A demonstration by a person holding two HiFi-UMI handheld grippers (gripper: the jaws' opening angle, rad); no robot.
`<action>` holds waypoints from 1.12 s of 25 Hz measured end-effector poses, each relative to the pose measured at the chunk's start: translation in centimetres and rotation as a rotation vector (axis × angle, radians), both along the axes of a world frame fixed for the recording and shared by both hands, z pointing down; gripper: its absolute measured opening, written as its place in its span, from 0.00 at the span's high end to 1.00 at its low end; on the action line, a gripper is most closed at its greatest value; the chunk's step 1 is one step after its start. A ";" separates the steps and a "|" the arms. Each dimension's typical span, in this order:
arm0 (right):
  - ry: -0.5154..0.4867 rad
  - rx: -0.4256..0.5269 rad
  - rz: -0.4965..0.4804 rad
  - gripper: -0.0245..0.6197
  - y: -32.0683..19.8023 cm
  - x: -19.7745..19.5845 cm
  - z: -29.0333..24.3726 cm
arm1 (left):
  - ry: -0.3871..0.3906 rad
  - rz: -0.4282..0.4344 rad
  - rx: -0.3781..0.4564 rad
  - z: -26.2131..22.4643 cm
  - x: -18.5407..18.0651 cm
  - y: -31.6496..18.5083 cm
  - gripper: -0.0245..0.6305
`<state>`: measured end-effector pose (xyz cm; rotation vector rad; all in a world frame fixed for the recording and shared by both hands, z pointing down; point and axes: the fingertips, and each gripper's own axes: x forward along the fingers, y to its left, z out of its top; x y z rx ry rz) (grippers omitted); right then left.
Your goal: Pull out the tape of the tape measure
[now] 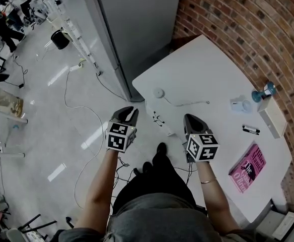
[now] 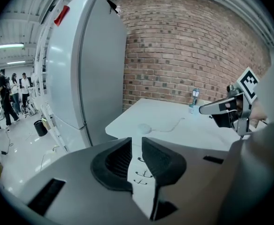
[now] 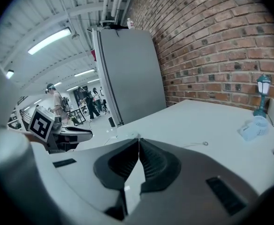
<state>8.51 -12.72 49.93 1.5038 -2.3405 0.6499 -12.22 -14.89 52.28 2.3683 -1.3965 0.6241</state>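
While the left gripper (image 1: 129, 112) is barely ajar and the right gripper (image 1: 190, 117) closed, both empty, the tape measure (image 1: 158, 93) trails its tape (image 1: 187, 104) rightward.

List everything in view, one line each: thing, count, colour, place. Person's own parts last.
table: one, white, against the brick wall
tape measure: one, white, round, table's far left, thin tape drawn out rightwards
lamp figure: one, teal, by the wall
clear plastic piece: one, bluish, beside the lamp figure
box: one, white, next to the lamp figure
marker: one, black, near the box
book: one, pink, table's near right
cabinet: one, grey, left of the table
bin: one, black, on the floor
left gripper: one, grey, jaws slightly apart, empty
right gripper: one, grey, jaws shut, empty
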 end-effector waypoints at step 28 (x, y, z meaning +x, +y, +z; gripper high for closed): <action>-0.006 0.141 -0.087 0.96 5.8 -5.4 -4.2 | 0.127 -0.208 0.152 -5.5 -6.8 8.8 0.91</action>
